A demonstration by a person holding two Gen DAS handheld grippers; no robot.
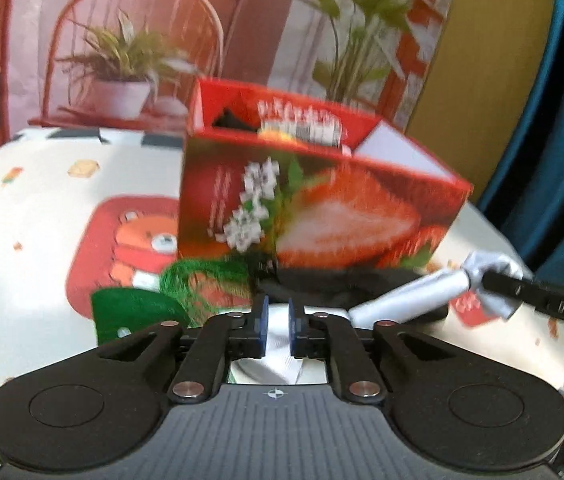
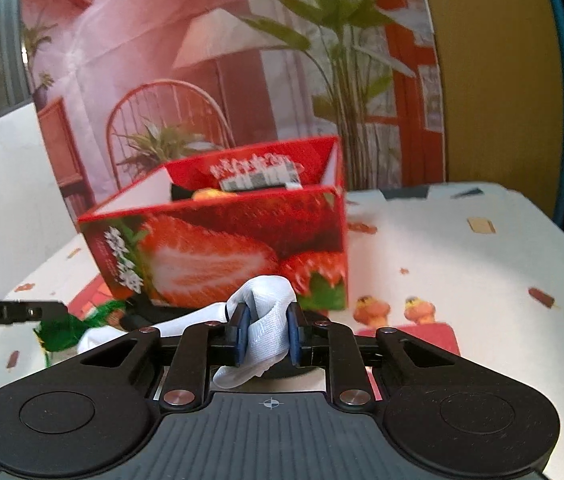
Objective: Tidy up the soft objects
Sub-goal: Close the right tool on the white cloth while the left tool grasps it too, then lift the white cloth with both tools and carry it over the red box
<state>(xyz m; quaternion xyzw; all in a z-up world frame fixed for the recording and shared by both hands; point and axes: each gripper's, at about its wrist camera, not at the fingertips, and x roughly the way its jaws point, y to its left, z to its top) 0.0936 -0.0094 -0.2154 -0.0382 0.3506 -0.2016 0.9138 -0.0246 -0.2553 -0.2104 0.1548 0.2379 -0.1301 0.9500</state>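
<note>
Both grippers clamp one white cloth strip (image 2: 269,312) before the strawberry box (image 2: 221,240).
Left gripper (image 1: 277,326) and right gripper (image 2: 267,334) jaws closed on it; box partly filled, green yarn (image 1: 197,280) remains outside.

— What is hidden inside the strawberry box (image 2: 217,248)?
— Most of its contents are blocked by the front wall; only a dark shape and something yellow (image 2: 207,194) are glimpsed, too blurred to be named.
— And the white cloth (image 2: 265,320)?
— Its lower end is covered by the gripper body. The box's lettering cannot be read.
</note>
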